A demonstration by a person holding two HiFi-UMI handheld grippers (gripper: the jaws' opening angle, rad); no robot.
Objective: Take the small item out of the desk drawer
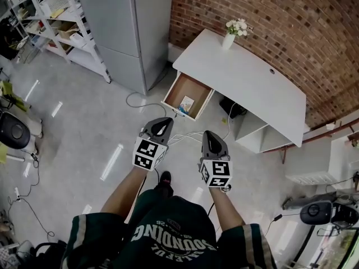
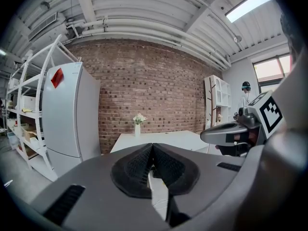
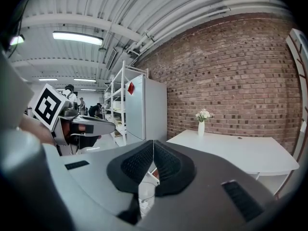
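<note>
Holds the left claw clenched and empty above the floor, well short of the table. Holds the right claw just beside it, likewise clenched on nothing, both pointing toward the open drawer. Shows the small item lying inside that drawer on its wooden bottom, apart from both claws. Shows a vase of flowers upright on the table near the brick wall.

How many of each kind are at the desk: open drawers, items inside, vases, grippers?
desk: 1
open drawer: 1
item in it: 1
vase: 1
grippers, shut: 2 (left gripper, right gripper)
Total: 6
</note>
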